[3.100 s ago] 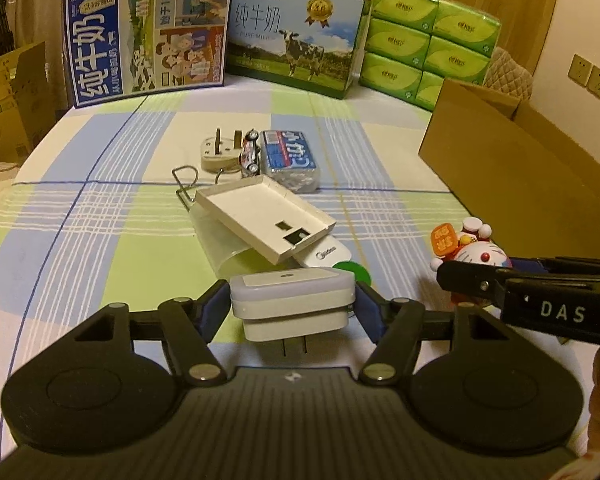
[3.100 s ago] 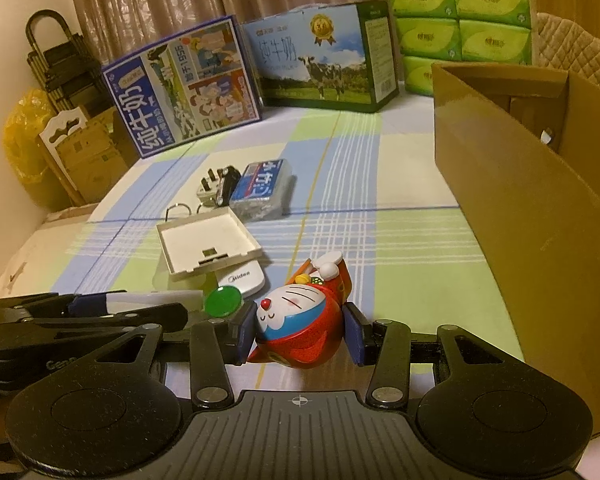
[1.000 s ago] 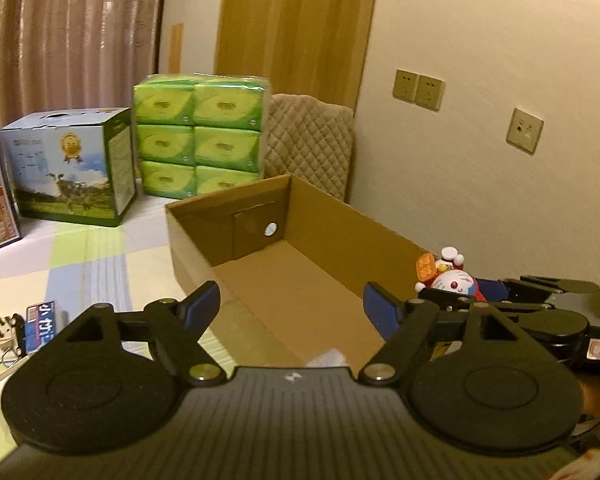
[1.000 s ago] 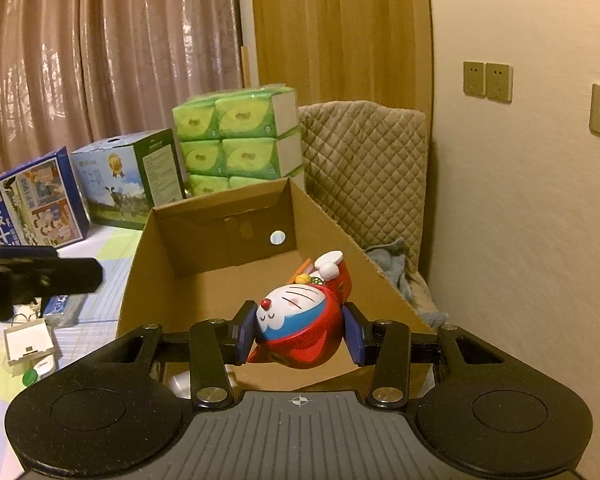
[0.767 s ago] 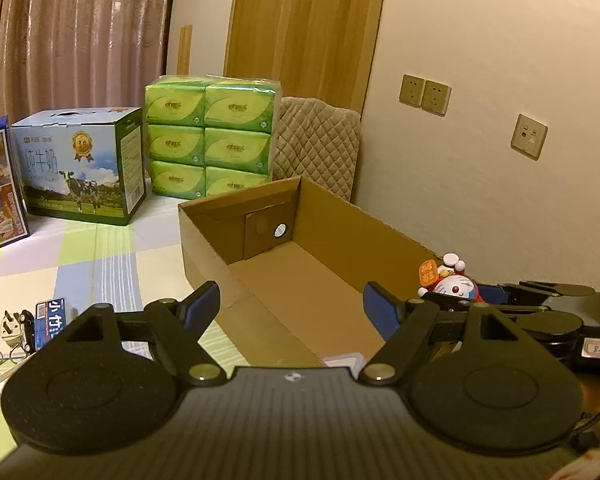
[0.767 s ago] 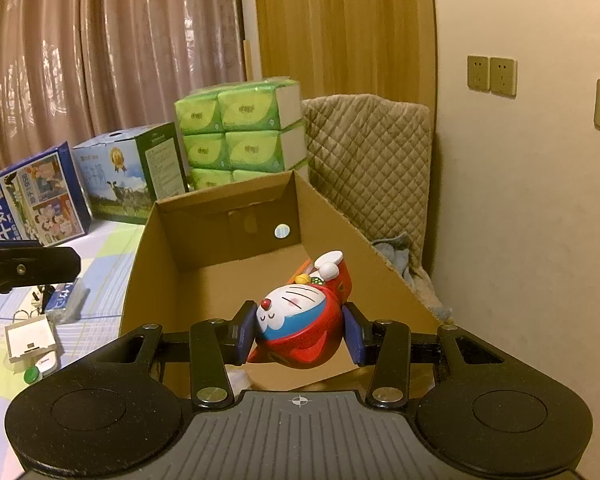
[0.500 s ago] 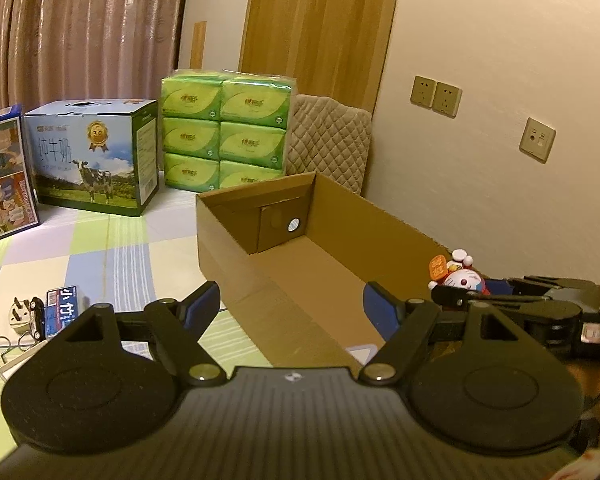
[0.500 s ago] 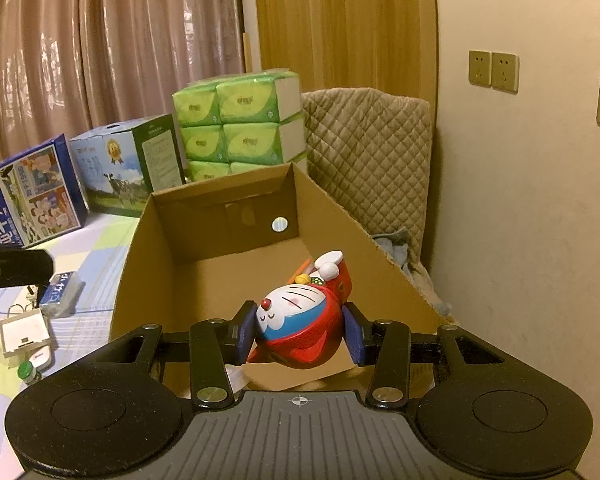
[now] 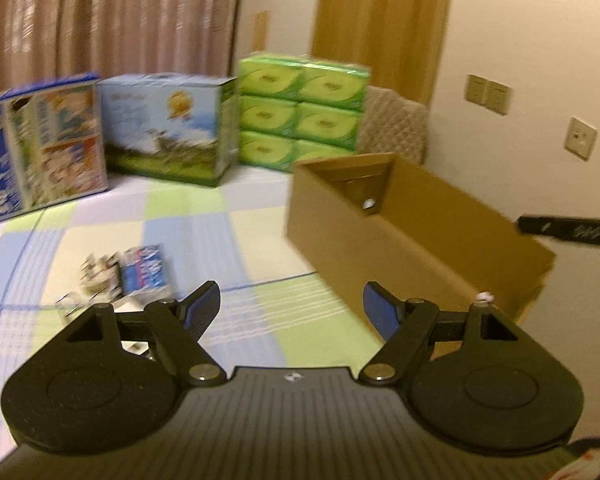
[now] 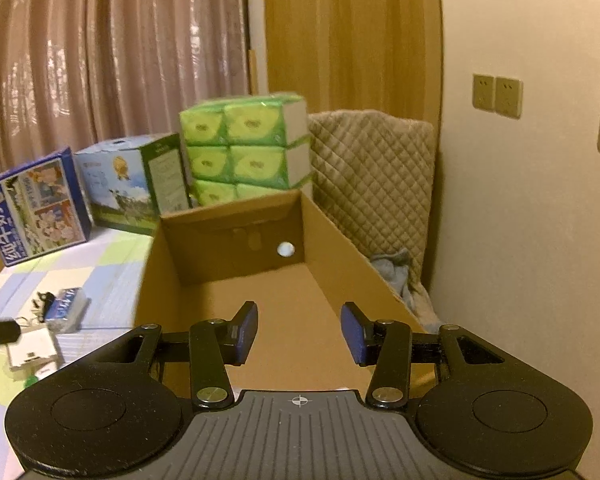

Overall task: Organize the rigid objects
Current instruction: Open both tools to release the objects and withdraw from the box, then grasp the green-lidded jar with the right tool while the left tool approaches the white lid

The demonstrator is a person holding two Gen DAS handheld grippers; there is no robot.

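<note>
- Curtains and a wood-panelled wall back a bed with a checked blue, green and cream cover [image 9: 188, 220], which carries the things to be sorted.
- An open cardboard box [image 10: 228, 240] sits at the bed's right edge, its long axis running away from both cameras; the floor of it that shows is bare.
- Behind it stand a stack of green tissue packs [image 10: 244, 144] and two milk cartons [image 9: 160, 128].
- Right gripper [image 10: 299, 334] hangs over the near end of the box, fingers parted with nothing between them, pointing down along the box's length.
- Left gripper [image 9: 292, 308] also stands with its fingers apart and empty, over the cover to the left of the box; this view is smeared by motion.
- Loose items wait on the cover: a blue pack [image 9: 146, 268] with a white plug [image 9: 98, 274] just beside it, and a white flat case [image 10: 32, 348] nearer the person.
- That cluster lies ahead and to the left of the left fingers, well apart from the box and from the right fingers.
- Judging from this, the left hand is the nearer one for the next pickup; the blue pack's long axis runs roughly away from the camera, so the fingers would close across its short sides.
</note>
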